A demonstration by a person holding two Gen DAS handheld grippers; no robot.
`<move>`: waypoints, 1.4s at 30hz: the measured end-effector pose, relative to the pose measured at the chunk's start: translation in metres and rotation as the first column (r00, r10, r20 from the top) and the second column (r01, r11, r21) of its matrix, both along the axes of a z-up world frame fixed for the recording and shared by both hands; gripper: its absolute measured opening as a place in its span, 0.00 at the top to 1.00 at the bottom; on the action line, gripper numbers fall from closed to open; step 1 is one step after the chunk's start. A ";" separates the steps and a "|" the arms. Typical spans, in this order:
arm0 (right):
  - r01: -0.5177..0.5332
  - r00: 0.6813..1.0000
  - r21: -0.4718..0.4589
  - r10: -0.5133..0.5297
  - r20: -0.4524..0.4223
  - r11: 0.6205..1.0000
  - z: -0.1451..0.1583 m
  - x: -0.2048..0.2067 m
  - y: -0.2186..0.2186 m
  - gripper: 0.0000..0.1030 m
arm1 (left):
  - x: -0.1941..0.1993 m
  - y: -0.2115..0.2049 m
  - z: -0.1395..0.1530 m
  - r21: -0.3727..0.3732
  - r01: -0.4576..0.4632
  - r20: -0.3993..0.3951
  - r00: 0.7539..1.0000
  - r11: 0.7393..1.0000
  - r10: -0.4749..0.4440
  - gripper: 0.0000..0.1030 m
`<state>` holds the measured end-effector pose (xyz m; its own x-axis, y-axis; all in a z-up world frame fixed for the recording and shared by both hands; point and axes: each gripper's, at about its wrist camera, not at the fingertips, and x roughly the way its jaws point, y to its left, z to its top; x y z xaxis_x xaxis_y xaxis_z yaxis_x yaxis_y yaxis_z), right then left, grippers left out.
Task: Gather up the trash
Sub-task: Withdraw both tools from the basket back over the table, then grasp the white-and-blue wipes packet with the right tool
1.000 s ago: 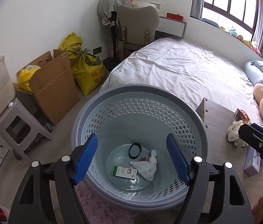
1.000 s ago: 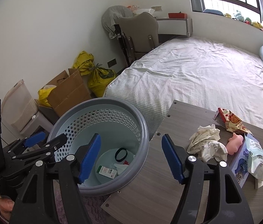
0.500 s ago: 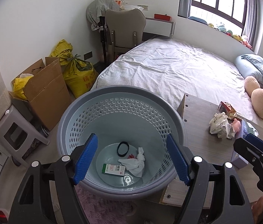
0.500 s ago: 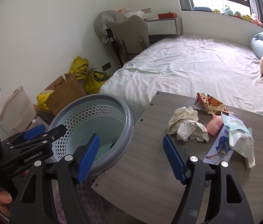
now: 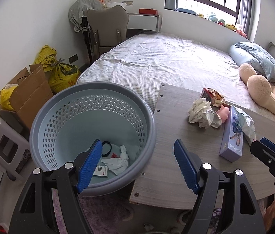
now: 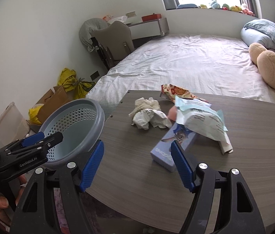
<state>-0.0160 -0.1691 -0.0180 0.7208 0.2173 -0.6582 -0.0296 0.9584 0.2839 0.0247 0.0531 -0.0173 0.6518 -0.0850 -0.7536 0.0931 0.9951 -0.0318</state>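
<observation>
trash is next. both views have swung away from the basket (image 5: 92,136) and over to the desk (image 6: 137,171) since a second ago. back then the left gripper (image 5: 137,167) looked right down into the basket. now the basket sits to its left and the desk edge is under it. the right gripper (image 6: 137,163) has slid out over the desk, and the pile is close in front of it. i think this means one drop is done and the next pick is starting.

the right fingers (image 6: 92,163) have just been opening a bit. they are wide apart and nothing is between them. the left fingers (image 5: 89,165) are wide apart too, and they hold nothing.

the basket is gray with lots of little holes. it stands on the floor, touching the desk's left edge. inside are a white tissue (image 5: 117,161), a small box (image 5: 101,170) and a black ring (image 5: 106,151).

on the desk lies crumpled paper (image 6: 149,115), white and cream, all scrunched up. just beside it are a snack bag (image 6: 178,92), a small pink toy (image 6: 172,113), a pale blue packet (image 6: 199,119) and a long purple box (image 6: 174,142) under the packet. the purple box is closest to the right gripper.
</observation>
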 end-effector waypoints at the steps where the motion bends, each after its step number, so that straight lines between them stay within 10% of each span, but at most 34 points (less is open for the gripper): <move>1: 0.013 1.000 0.001 -0.013 -0.004 1.000 -0.002 -0.003 -0.007 0.32 | -0.001 -0.005 -0.002 0.003 0.009 -0.006 1.000 1.000 -0.009 0.30; 21: 0.123 0.992 -0.023 -0.123 -0.030 0.992 -0.027 -0.006 -0.089 0.32 | 0.001 -0.080 -0.025 0.065 0.105 -0.042 0.994 0.992 -0.102 0.30; 42: 0.041 0.999 -0.115 -0.038 0.030 0.993 -0.019 0.056 -0.049 0.20 | 0.016 -0.074 -0.035 0.063 0.075 -0.051 0.996 0.995 -0.072 0.30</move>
